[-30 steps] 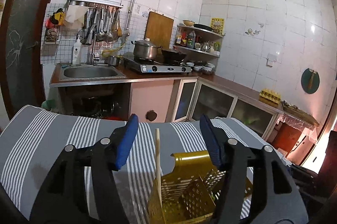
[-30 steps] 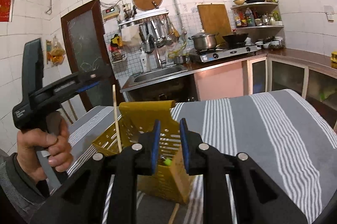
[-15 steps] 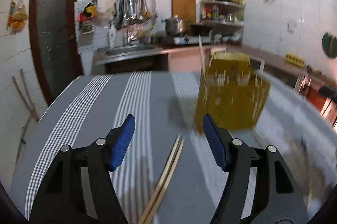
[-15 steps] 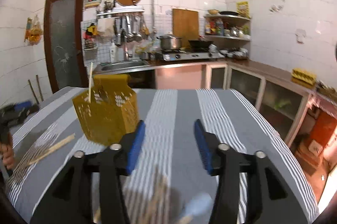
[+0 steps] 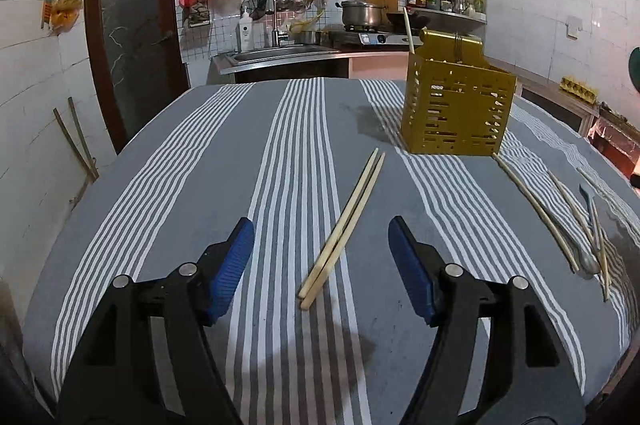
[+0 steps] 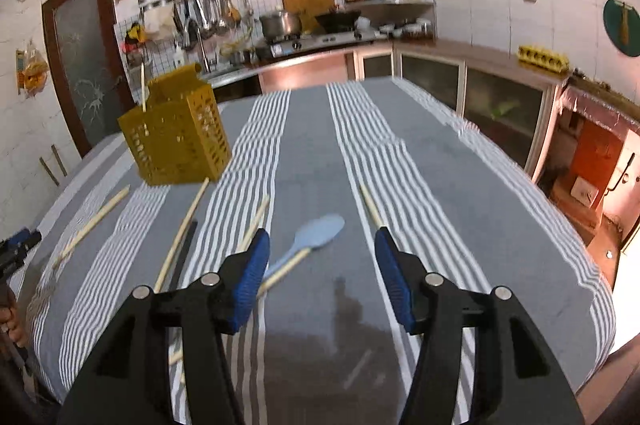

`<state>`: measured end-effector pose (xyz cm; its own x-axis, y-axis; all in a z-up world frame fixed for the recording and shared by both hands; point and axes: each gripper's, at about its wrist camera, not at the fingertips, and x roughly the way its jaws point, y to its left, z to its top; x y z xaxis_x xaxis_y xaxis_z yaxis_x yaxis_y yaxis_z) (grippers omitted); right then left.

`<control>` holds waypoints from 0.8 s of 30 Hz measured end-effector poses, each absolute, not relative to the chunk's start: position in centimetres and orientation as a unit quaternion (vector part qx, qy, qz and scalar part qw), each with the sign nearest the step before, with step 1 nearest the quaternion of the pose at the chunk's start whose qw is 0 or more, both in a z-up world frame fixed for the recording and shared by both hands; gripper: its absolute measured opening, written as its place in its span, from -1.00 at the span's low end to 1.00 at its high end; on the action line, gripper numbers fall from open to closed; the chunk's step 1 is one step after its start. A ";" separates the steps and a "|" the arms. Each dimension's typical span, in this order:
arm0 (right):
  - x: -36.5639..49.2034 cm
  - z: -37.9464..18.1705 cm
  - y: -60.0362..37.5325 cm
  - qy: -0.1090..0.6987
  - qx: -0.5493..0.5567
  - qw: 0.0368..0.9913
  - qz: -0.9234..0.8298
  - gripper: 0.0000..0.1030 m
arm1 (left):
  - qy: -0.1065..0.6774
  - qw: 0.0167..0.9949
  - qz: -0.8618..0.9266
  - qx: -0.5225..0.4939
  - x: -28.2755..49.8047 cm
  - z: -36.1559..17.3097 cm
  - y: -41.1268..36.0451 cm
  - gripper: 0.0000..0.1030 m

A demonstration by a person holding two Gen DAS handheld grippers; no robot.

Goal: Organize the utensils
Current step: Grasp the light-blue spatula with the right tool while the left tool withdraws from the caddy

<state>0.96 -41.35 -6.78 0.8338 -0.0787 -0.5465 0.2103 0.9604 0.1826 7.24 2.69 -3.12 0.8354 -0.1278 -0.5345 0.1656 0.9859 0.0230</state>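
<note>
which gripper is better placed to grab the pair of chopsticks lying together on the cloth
Left. The left gripper has its jaws opening, with the pair of chopsticks lying between its fingers. The right gripper is open over the blue spoon instead.

The striped table (image 5: pixel 168 185) lies bare along its left edge and near left corner, so a gripper could pass there freely. Toward the far right corner the yellow basket (image 5: pixel 456 109) stands upright, one chopstick (image 5: pixel 409 29) poking above its rim. A pair of chopsticks (image 5: pixel 344 229) lies mid-table before it. Near the right edge, loose chopsticks (image 6: pixel 180 233) and a blue spoon (image 6: pixel 316 233) lie scattered; beyond them the cloth (image 6: pixel 460 185) is bare up to the far edge.
</note>
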 end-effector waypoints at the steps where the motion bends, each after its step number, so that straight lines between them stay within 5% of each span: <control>1: 1.3 -7.0 -41.3 0.284 0.117 0.949 -0.075 0.05 | 0.277 0.958 -0.074 0.033 7.5 -3.0 2.7 0.33; 17: 9.7 -11.4 -41.1 0.407 0.151 0.899 -0.063 0.17 | 0.335 0.938 -0.085 0.033 12.5 -4.4 1.1 0.35; 24: 12.9 -11.9 -39.6 0.424 0.085 0.898 -0.075 0.24 | 0.340 0.933 -0.110 0.046 13.7 -4.8 -1.0 0.39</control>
<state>12.90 -39.56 -11.92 0.6284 -0.0630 -0.7753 0.2065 0.9745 0.0882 13.72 -1.04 -4.84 0.7449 -0.1739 -0.6441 0.2360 0.9717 0.0106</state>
